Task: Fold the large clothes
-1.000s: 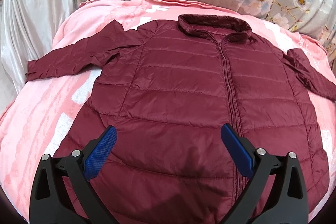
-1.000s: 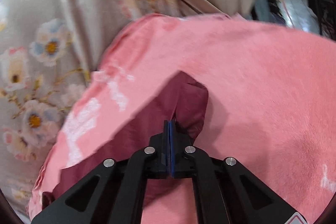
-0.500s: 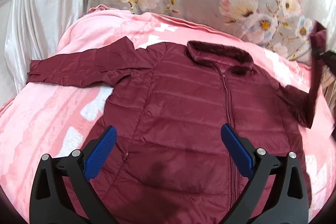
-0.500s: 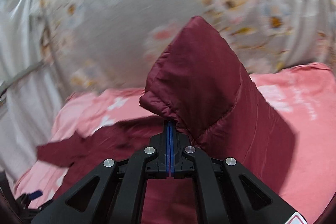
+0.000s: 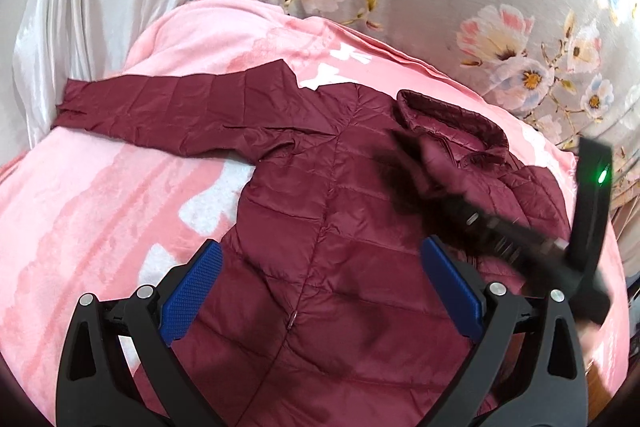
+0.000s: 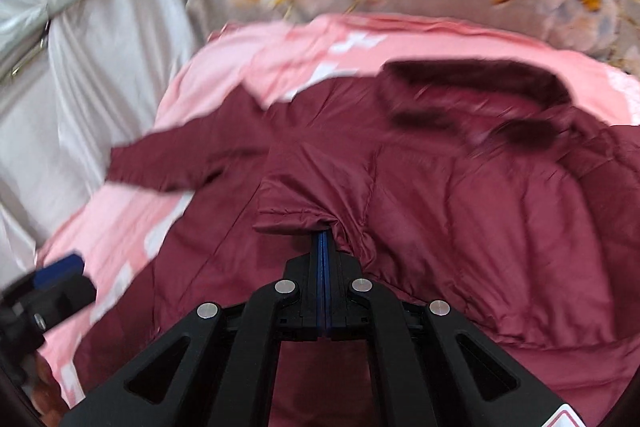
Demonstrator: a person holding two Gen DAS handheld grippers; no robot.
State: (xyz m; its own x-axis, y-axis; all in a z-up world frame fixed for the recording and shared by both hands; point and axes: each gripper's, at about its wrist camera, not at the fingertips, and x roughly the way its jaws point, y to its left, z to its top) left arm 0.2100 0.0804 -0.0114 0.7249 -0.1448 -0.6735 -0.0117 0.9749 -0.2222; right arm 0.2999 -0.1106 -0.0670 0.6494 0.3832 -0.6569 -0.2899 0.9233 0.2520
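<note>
Right sleeve (image 6: pixel 312 195) has swung from out at the side of the bed to over the jacket (image 5: pixel 340 227) chest since a second ago. Right gripper (image 6: pixel 323 247) jaws pressed together, pinching the cuff, probably so the sleeve lays flat across the front as the first fold. Left gripper (image 5: pixel 320 291) hovers above the lower front, jaws spread, holding nothing; likely waiting its turn on the other sleeve (image 5: pixel 160 111), which lies stretched out to the side. Jacket lies zip-up, collar (image 5: pixel 452 119) far end, on the pink blanket (image 5: pixel 100 207) of the bed. No readable brand or writing; white marks on the blanket are too blurred to tell.
</note>
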